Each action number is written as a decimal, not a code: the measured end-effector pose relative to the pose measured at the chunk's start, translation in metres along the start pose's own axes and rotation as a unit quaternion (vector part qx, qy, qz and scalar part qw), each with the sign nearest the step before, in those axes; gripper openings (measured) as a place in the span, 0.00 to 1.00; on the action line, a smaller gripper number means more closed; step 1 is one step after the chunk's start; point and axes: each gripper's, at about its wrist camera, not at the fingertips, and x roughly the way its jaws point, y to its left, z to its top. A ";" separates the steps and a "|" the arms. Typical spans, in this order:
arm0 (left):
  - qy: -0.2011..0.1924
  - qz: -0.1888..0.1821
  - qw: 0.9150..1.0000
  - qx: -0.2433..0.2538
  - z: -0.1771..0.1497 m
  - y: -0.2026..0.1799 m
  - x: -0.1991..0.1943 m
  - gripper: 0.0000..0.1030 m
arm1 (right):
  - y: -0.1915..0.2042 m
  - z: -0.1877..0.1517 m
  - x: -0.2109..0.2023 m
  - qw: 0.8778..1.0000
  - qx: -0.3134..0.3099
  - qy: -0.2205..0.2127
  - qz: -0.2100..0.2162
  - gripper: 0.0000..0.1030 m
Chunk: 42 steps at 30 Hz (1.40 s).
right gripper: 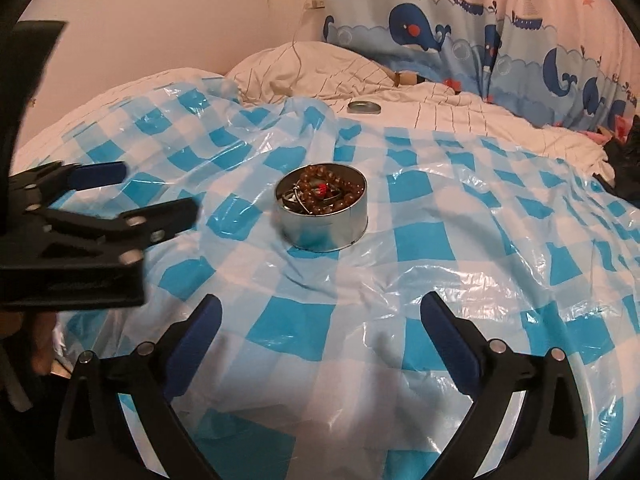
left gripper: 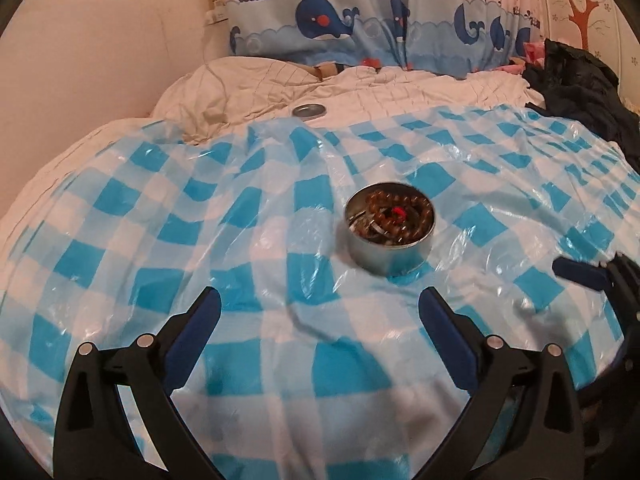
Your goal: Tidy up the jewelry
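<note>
Left wrist view: the left gripper [left gripper: 320, 312] hangs over a blue-and-white checked plastic sheet [left gripper: 200, 216] spread on a bed, its jaws spread wide with nothing between them. Ahead of it stands a round metal tin [left gripper: 390, 256], upright and uncovered, holding a brown bead bracelet [left gripper: 400, 210] coiled around a small red bead [left gripper: 397, 212]; something thin and metallic, possibly a ring or bangle, lies beneath the beads, though blur leaves it unclear. The tin's lid [left gripper: 308, 111] rests well apart on the cream quilt [left gripper: 400, 92] past the far edge of the sheet. At the right edge, one blue-padded finger of the right gripper [left gripper: 580, 274] shows.

From the right wrist view, the right gripper [right gripper: 320, 312] is likewise released and empty, with the tin [right gripper: 324, 228] ahead and slightly left of centre. A whale-print curtain [right gripper: 460, 40] hangs behind the bed, and dark clothing [left gripper: 580, 80] lies at the bed's right side.
</note>
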 end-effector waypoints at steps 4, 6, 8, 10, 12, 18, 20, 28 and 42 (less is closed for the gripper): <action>0.000 -0.001 1.000 -0.030 -0.008 0.013 -0.006 0.92 | -0.007 0.000 0.016 0.999 0.032 0.006 -0.003 0.93; 0.000 0.002 1.000 -0.030 -0.008 0.015 -0.004 0.92 | -0.016 -0.001 0.027 0.998 0.064 0.012 -0.003 0.93; 0.004 0.012 1.000 -0.025 -0.008 0.015 0.001 0.92 | -0.023 -0.002 0.034 0.997 0.080 0.018 -0.007 0.93; 0.010 0.010 1.000 -0.026 -0.006 0.014 0.007 0.92 | -0.028 -0.003 0.040 0.995 0.091 0.026 -0.011 0.93; 0.012 0.004 1.000 -0.025 -0.004 0.011 0.009 0.92 | -0.030 -0.004 0.041 0.995 0.097 0.028 -0.013 0.93; 0.014 0.000 1.000 -0.010 -0.001 -0.003 0.013 0.92 | -0.025 -0.004 0.043 0.996 0.081 0.031 -0.009 0.93; 0.014 -0.001 1.000 -0.011 0.000 -0.004 0.015 0.92 | -0.024 -0.004 0.044 0.996 0.078 0.034 -0.007 0.93; 0.019 -0.003 1.000 -0.008 0.002 -0.010 0.019 0.92 | -0.024 -0.005 0.046 0.996 0.075 0.039 -0.008 0.93; 0.040 -0.009 0.999 -0.026 0.002 -0.008 0.034 0.92 | -0.022 -0.006 0.048 0.997 0.069 0.045 -0.016 0.93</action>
